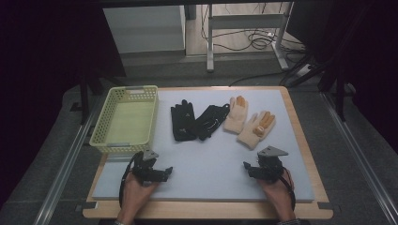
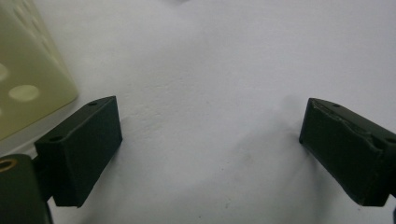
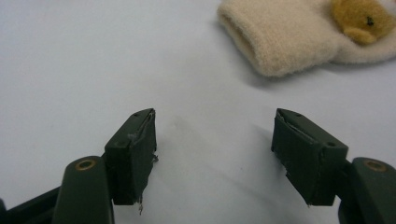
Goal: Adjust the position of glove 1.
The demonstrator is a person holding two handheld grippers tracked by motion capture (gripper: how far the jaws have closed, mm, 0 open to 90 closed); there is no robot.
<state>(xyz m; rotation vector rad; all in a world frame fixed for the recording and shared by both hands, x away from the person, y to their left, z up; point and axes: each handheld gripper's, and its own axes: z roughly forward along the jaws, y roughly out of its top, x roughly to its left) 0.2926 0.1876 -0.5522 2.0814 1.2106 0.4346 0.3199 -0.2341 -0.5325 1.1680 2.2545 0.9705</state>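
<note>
On the pale grey surface [image 1: 211, 164] two pairs of gloves lie in a row toward the far side: a black pair [image 1: 197, 121] near the middle, its two gloves touching at the cuffs, and a cream pair [image 1: 248, 123] just to its right, with orange-tan fingertips and a small tan figure on the nearer one. In the right gripper view that nearer cream glove [image 3: 285, 39] lies ahead and a little to the right of the jaws, cuff toward the camera, with the tan teddy-like patch [image 3: 362, 18] on its back; it is apart from the jaws and nothing touches it. A pale yellow perforated basket [image 1: 126, 140] stands at the far left of the surface, left of the black pair; its corner shows in the left gripper view [image 2: 28, 79] just beside the left jaw. The left gripper [image 1: 162, 172] is held low over the near left part of the surface, close to the basket's near edge, its jaws wide apart with only bare surface between them. The right gripper [image 1: 248, 169] is held over the near right part, its jaws also apart and holding nothing, the cream pair the closest things to it. No brand, label or writing can be read on the gloves, the basket or the grippers; any marking on the black gloves is too small to make out.
</note>
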